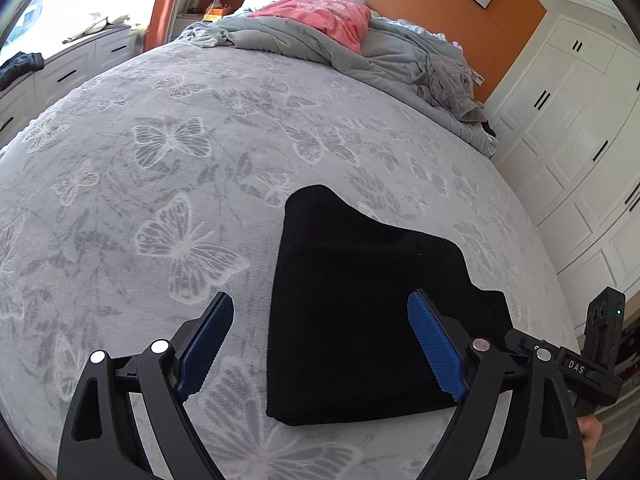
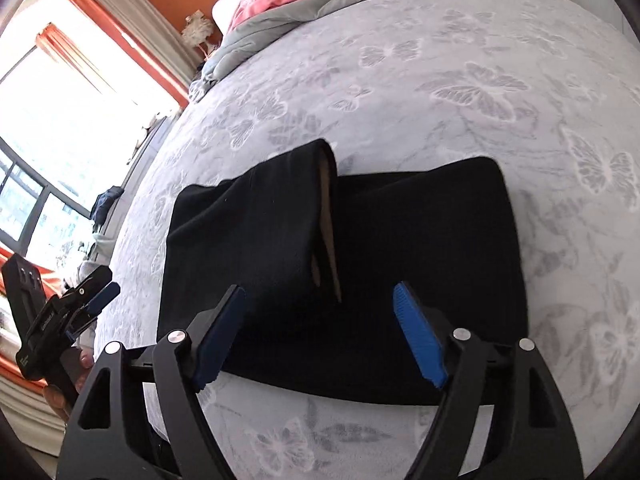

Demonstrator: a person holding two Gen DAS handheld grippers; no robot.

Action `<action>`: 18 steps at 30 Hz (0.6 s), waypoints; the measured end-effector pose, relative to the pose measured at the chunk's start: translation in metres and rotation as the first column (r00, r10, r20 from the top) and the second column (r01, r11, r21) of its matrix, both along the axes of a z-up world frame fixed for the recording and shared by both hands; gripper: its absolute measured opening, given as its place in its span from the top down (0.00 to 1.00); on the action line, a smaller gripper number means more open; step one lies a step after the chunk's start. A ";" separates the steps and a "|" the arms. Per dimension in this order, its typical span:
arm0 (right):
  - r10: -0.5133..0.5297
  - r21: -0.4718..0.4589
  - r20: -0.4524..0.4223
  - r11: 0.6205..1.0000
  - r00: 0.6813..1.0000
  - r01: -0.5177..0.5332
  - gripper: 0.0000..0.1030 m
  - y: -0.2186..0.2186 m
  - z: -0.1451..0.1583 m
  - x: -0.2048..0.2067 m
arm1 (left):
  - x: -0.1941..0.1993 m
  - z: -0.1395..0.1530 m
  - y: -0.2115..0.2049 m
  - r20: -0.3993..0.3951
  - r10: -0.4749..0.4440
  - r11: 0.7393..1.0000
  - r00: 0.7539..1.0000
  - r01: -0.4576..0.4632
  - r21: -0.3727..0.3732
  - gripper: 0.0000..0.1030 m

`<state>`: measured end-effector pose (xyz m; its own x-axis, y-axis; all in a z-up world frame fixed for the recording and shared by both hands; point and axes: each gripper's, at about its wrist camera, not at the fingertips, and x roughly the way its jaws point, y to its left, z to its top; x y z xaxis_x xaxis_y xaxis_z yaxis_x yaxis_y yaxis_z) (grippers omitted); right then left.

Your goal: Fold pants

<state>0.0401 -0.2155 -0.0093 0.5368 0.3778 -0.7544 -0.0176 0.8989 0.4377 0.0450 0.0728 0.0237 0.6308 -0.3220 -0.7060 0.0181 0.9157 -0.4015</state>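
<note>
The black pants lie folded in a compact stack on the grey butterfly bedspread. In the right wrist view the pants show one folded layer on top, its edge raised with a brown lining showing. My left gripper is open and empty, just above the near left part of the pants. My right gripper is open and empty over the pants' near edge. Each gripper shows at the edge of the other's view: the right one, the left one.
A crumpled grey duvet, a pink pillow and a grey plush toy lie at the head of the bed. White wardrobes stand to the right. A window with orange curtains and low drawers stand to the left.
</note>
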 end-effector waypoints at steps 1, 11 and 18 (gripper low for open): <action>0.005 0.019 -0.016 1.000 1.000 -0.005 0.28 0.000 -0.005 0.002 | 0.000 -0.002 -0.003 -0.008 -0.005 1.000 1.000 0.005 -0.003 0.16; 0.012 -0.032 -0.059 0.999 0.998 -0.014 0.24 0.029 -0.033 0.028 | 0.000 -0.013 -0.021 -0.025 -0.050 0.999 0.998 0.050 -0.001 0.16; 0.015 -0.122 -0.035 0.992 0.999 -0.019 0.61 0.039 -0.034 0.030 | 0.001 -0.011 -0.010 -0.028 -0.027 0.999 0.999 0.026 -0.024 0.16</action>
<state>0.0705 -0.1763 -0.0433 0.5047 0.2903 -0.8130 -0.0204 0.9455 0.3249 0.0456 0.0633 0.0126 0.6020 -0.3554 -0.7151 0.0309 0.9052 -0.4238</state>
